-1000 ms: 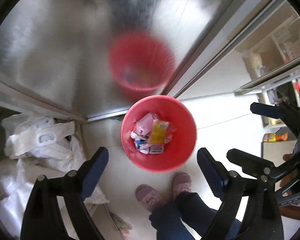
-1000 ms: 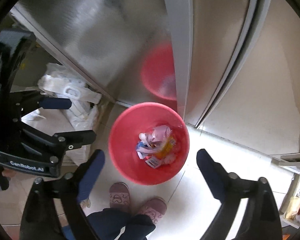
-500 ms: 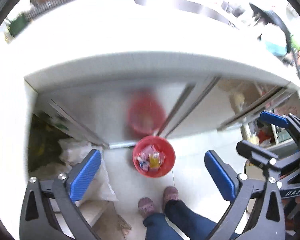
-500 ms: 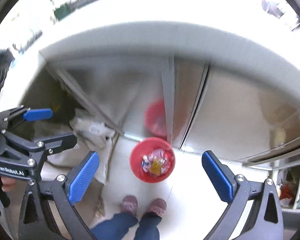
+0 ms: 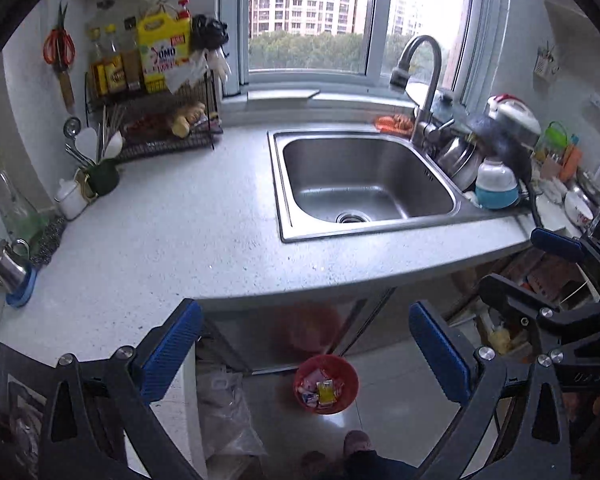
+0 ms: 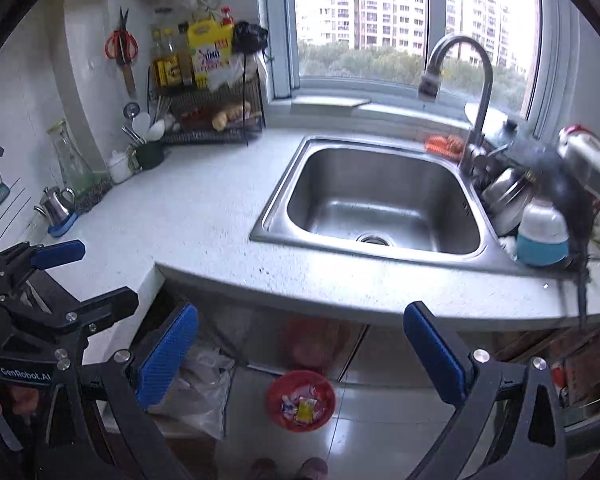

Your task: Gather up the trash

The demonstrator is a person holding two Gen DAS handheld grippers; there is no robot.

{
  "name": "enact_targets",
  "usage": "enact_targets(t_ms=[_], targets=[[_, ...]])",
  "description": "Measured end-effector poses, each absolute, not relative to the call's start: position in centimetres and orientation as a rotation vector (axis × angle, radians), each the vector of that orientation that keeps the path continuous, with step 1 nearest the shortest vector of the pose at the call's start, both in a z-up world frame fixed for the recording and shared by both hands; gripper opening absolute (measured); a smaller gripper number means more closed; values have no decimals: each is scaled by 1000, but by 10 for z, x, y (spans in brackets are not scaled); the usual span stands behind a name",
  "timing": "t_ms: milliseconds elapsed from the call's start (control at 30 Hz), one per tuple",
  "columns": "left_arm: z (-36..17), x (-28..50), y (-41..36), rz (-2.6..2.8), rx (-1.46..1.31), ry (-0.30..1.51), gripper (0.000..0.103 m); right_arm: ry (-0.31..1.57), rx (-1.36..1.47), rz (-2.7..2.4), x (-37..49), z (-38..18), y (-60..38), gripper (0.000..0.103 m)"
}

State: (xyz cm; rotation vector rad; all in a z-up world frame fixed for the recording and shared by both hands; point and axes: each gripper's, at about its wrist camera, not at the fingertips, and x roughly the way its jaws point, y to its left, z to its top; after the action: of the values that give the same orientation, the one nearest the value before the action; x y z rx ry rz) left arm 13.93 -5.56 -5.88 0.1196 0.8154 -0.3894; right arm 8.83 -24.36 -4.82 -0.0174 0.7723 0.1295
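- Red plastic marks the collecting point: a small bin (image 5: 326, 384) stands on the tiled floor just in front of the steel cabinet below the sink (image 5: 364, 184), with wrappers (image 5: 319, 388) lying in its bottom.
- Both tools hang above worktop level and look down over the counter (image 5: 172, 232). The left gripper (image 5: 306, 346) has its blue pads spread wide with nothing between them; the right gripper (image 6: 300, 354) is just as wide and just as empty.
- Judging by the filled bin and the empty jaws, the step in hand is a search for the next piece of rubbish rather than a carry or a drop.
- No loose litter is plain to see on the pale counter or in the bare sink; a few dark specks near the front edge are too small to identify.
- Clutter sits at the margins: a wire rack (image 5: 156, 120) of bottles at the back left, pots and a blue-and-white container (image 5: 496, 184) crowded to the right of the basin.
- Any next move probably calls for picking a target among those edges, then lowering one open gripper onto it without knocking the stacked cookware.
- White plastic bags (image 6: 204, 392) slumped on the floor beside the bin may also count as rubbish, though that cannot be told from here.
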Motion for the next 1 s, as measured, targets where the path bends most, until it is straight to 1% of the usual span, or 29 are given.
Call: enact_targets(t_ms=[167, 267, 1000], targets=[[-33, 122, -47, -374, 137, 765, 103, 720, -23, 91, 73, -25, -228, 103], [-23, 113, -43, -376, 139, 743, 103, 706, -26, 85, 72, -24, -217, 102], [-24, 98, -40, -401, 123, 739, 103, 713, -59, 57, 61, -17, -202, 103]])
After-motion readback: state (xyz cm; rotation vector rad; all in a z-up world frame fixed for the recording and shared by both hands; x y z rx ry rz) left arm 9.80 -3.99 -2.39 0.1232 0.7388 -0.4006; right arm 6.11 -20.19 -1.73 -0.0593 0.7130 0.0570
